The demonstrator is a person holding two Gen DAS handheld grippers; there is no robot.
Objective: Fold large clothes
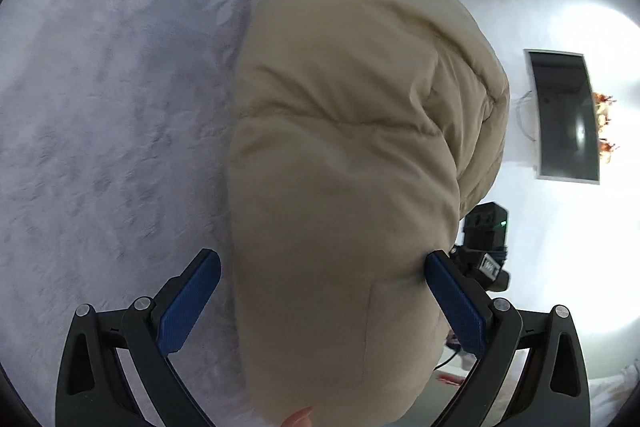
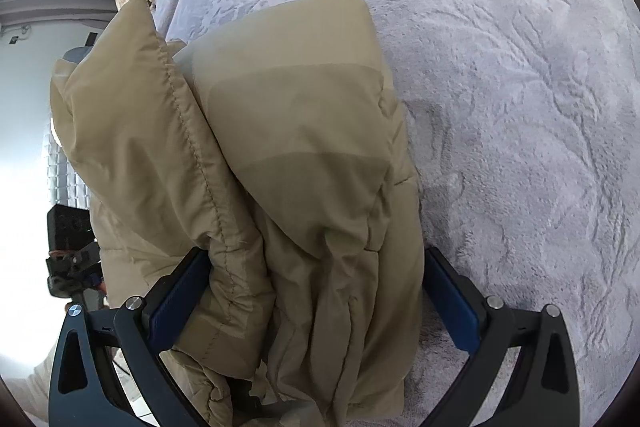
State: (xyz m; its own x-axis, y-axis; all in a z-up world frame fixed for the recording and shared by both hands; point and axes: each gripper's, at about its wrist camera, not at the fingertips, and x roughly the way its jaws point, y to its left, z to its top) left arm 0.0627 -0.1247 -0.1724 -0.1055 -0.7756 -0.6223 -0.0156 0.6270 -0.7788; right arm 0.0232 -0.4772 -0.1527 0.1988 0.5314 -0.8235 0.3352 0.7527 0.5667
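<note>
The beige padded jacket (image 1: 344, 131) is woven synthetic cloth with a matt, smooth face; stitched quilting seams run across it, and the fabric puckers along them. The pale lilac bed cover (image 2: 520, 107) is a plush, fleecy textile with an embossed leaf pattern and a soft, napped finish. The left gripper (image 1: 322, 269) and the right gripper (image 2: 316, 267) have black, matt plastic arms joined by bright, brushed metal pins. Their fingers (image 1: 188, 303) carry blue pads with a fine, grid-textured, rubber-like surface. The dark rectangular wall screen (image 1: 566, 115) is glossy and reflective. The wall behind it is plain, matt white.
</note>
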